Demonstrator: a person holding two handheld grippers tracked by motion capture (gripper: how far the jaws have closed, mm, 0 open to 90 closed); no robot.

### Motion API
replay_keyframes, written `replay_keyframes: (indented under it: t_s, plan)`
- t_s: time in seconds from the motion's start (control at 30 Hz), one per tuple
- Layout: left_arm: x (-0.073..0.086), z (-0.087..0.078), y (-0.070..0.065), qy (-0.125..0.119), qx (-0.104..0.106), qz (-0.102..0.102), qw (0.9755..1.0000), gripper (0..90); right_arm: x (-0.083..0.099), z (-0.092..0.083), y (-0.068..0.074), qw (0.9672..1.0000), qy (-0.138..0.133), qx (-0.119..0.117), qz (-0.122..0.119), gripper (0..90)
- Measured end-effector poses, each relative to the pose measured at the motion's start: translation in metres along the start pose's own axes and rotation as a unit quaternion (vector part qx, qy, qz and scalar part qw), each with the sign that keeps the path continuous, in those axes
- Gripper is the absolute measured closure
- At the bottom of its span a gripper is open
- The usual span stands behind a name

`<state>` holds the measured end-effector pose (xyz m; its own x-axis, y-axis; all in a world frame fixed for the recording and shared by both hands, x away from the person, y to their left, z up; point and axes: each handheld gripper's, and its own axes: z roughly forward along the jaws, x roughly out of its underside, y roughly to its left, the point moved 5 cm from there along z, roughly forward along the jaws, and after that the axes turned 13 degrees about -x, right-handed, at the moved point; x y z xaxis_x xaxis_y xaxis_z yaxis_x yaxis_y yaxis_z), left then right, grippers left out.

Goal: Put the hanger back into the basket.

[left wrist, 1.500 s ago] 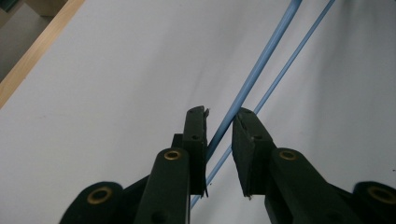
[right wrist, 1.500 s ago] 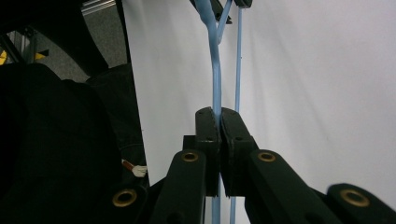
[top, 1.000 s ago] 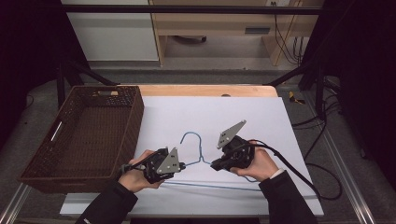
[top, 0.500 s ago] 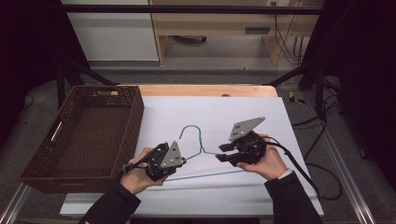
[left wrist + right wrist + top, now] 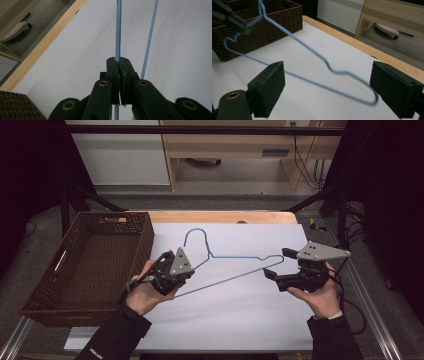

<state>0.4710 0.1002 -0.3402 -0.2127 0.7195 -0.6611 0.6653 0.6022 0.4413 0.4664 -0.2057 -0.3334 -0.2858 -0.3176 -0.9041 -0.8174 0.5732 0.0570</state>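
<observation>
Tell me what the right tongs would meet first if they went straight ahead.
Probably the blue hanger: its end loop lies between the open jaws of the right tongs. Depth is unclear.

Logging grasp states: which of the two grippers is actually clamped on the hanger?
The left gripper: its jaws are shut on the blue wire hanger near the hook. The right gripper is open, its jaws standing either side of the hanger's far end without touching.

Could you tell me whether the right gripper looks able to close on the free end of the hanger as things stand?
Probably yes. The right gripper is open, and the hanger's looped end already lies between its jaws with nothing in the way. The left gripper holds the other end.
</observation>
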Motion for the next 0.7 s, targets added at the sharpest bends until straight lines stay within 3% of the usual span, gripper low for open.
replay_keyframes:
  t_s: [0.13, 0.3, 0.53, 0.7]
  plan:
    - [-0.009, -0.01, 0.019, 0.008, -0.01, -0.01, 0.9999, 88.0, 0.017, -0.01, -0.004, 0.9997, 0.003, 0.018, 0.014, 8.0]
    - [-0.013, -0.024, 0.042, 0.011, -0.018, -0.029, 0.9994, 88.0, 0.042, -0.004, -0.007, 0.9991, 0.02, 0.018, 0.034, 7.8]
    - [-0.004, -0.041, 0.075, 0.028, -0.032, -0.054, 0.9976, 88.0, 0.068, 0.008, -0.01, 0.9981, 0.032, 0.016, 0.051, 7.1]
    - [0.011, -0.056, 0.105, 0.04, -0.067, -0.08, 0.9937, 88.0, 0.08, 0.012, -0.012, 0.9977, 0.032, 0.014, 0.057, 7.2]
